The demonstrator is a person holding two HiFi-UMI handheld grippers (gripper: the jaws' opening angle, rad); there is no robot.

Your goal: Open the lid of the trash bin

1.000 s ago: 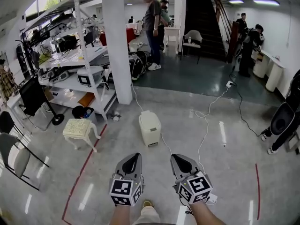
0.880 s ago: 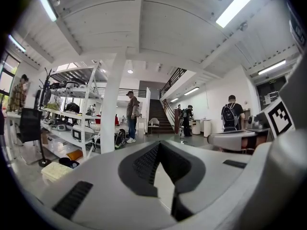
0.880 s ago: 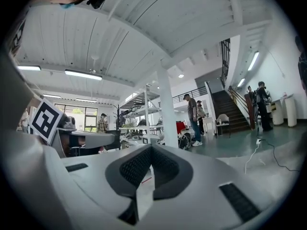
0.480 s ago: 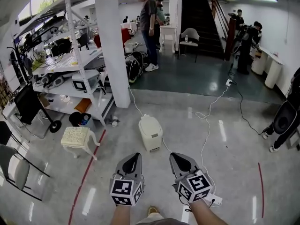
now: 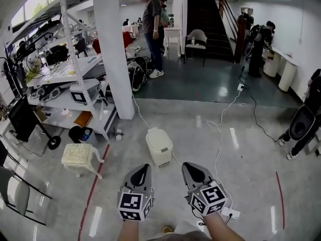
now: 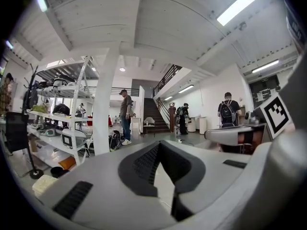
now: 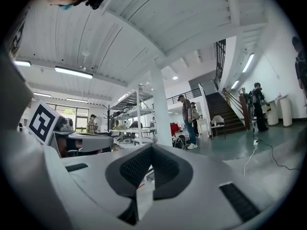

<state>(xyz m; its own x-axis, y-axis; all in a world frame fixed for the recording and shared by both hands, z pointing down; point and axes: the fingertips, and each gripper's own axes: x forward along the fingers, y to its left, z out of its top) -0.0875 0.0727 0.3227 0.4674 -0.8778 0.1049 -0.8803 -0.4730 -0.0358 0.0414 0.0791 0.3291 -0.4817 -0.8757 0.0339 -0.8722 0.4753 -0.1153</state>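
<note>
We are on the approach: the trash bin (image 5: 159, 146) stands on the floor ahead of us, its lid (image 5: 157, 137) down, well apart from both tools. The left tool (image 5: 144, 169) and right tool (image 5: 190, 169) hang side by side, each with jaws drawn together on nothing. Next, we judge, we must close in and get one tool under the lid's edge to lift it.

The trash bin (image 5: 159, 146) stands on the floor (image 5: 251, 174) at 12 o'clock, just ahead of the left claw (image 5: 144, 167) and the right claw (image 5: 187, 166), which are side by side. A stool (image 5: 80, 156) sits at 10 o'clock, left of the bin. A shelf rack (image 5: 70, 79) stands behind the stool. A pillar (image 5: 114, 49) rises at 11 o'clock.
</note>
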